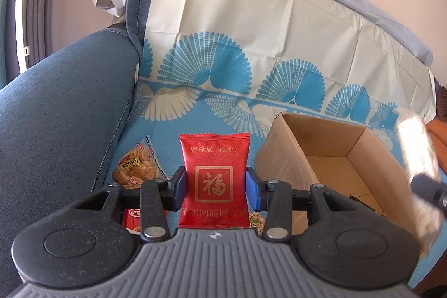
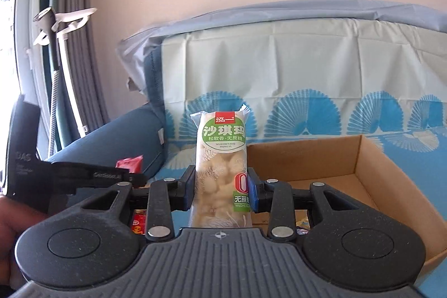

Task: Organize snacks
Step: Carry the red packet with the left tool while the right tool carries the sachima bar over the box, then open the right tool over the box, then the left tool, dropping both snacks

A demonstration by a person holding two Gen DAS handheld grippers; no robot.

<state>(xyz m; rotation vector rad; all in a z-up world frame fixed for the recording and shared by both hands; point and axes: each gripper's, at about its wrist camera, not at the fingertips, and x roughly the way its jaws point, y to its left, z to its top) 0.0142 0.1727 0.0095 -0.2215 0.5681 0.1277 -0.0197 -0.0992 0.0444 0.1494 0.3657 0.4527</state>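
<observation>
1. at the bottom centre of the left wrist view, a red snack packet point(image 1: 214, 180) stands upright, clamped at its sides by the blue pads of the left gripper point(image 1: 214, 187).
2. at the centre of the right wrist view, a clear wrapped pastry bar with a green label point(image 2: 222, 172) stands upright, pinched between the pads of the right gripper point(image 2: 222, 190).
3. right of centre in both views sits an open cardboard box point(image 1: 285, 158), its flaps up, on a blue and white patterned cloth point(image 1: 223, 108).
4. lower left of the left view, a bag of golden crisps point(image 1: 137, 166) lies on the cloth beside the dark blue sofa arm point(image 1: 61, 108); another red pack point(image 1: 131, 218) shows under the gripper.
5. at the right edge of the left view, the pastry bar appears as a pale blur.
6. at the left edge of the right view, the left gripper shows from the side with a red corner above it, and a hand point(image 2: 11, 225) below.
</observation>
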